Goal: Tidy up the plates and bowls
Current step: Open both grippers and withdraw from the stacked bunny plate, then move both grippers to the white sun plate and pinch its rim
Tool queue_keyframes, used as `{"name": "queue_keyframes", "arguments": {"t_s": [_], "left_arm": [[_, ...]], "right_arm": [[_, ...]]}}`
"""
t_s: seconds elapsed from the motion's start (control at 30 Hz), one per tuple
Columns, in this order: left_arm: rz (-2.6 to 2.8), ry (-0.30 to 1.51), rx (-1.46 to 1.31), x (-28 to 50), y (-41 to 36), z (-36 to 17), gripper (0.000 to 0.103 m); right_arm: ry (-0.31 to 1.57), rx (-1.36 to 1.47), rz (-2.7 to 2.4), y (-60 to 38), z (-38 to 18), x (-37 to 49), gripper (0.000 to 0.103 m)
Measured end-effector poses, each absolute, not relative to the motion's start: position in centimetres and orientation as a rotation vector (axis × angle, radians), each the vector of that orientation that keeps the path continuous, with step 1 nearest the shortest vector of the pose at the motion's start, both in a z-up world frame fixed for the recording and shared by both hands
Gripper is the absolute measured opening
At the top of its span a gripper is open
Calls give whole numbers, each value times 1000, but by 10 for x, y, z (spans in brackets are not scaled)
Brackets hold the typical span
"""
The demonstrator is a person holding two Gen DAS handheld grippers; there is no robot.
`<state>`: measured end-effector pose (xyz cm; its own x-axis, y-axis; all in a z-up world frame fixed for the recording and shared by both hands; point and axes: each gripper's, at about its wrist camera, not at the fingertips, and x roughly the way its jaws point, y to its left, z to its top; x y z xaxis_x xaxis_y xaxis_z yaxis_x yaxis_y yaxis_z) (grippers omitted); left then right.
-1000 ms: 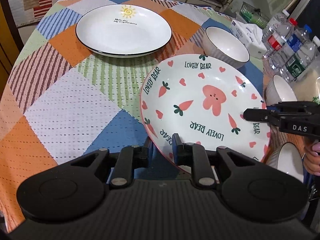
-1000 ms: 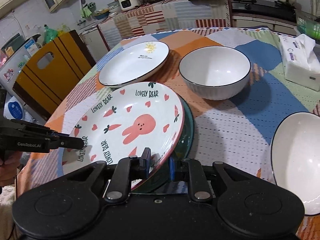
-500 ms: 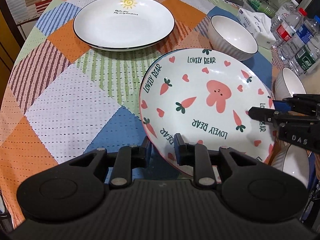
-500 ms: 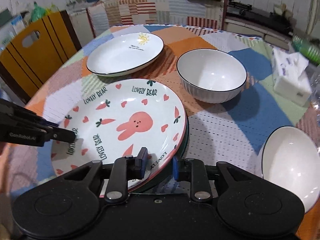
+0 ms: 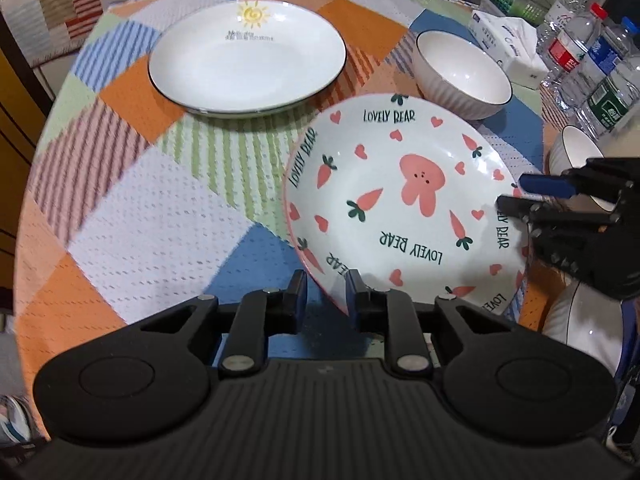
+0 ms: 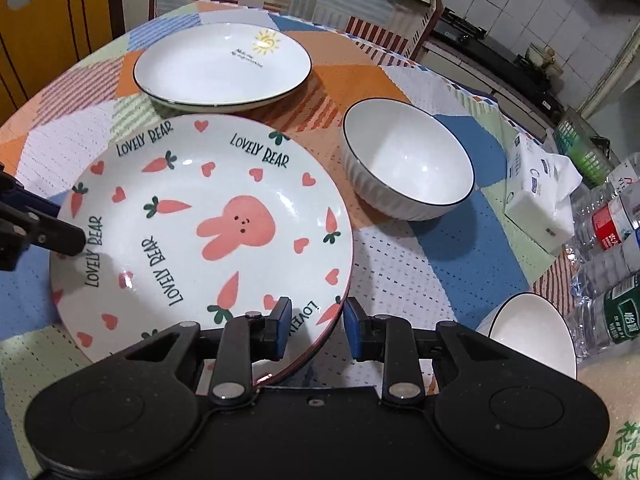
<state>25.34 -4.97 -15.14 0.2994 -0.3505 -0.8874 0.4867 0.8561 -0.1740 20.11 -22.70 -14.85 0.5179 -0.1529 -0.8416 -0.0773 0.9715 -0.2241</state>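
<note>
Rabbit plate (image 5: 404, 208) ("LOVELY BEAR", carrots and hearts) sits tilted above the patchwork tablecloth (image 5: 132, 232), held at two edges. Left gripper (image 5: 325, 292) straddles the near rim, one finger under and one over; the gap looks wider than the rim, so can't tell if it's actually clamping. Right gripper (image 6: 314, 322) straddles the opposite rim, the right finger standing clear of the edge, so jaws look released. In the right wrist view the plate's left side rides higher than its right. Sun plate (image 5: 248, 58) lies flat on the cloth further back, apart from the rabbit plate. Ribbed white bowl (image 6: 408, 168) stands just beyond the rabbit plate's far right edge. Second white bowl (image 6: 528, 336) sits near the right gripper, beside the water bottles (image 6: 612, 240). Tissue pack (image 6: 536, 196) lies behind the ribbed bowl
</note>
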Motion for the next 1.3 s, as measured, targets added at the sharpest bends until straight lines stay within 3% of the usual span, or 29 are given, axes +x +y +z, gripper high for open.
{"name": "queue_keyframes", "arguments": {"t_s": [0.3,0.47,0.53,0.6,0.77,0.83,0.97,1.3], "left_arm": [[-544,1108,170,267,-24,-113,20],[-490,1058,190,280,-5,-90,23],[-467,1050,171,289,3,-83,29],[-435,1039,164,299,8,-78,42],[-437,1000,149,323,20,-67,42],[-466,1007,104,336,24,-67,48],[-470,991,60,361,28,-77,49],[-479,978,10,407,24,-140,49]], "right_arm": [[940,-140,135,-239,-97,194,32],[898,-190,279,-239,-70,198,44],[837,-213,297,-237,-61,204,47],[788,-242,269,-234,-56,212,57],[779,-232,295,-224,-42,258,57],[815,-196,318,-224,-38,280,57],[891,-30,452,-235,-43,318,63],[959,97,330,-256,-107,392,64]]}}
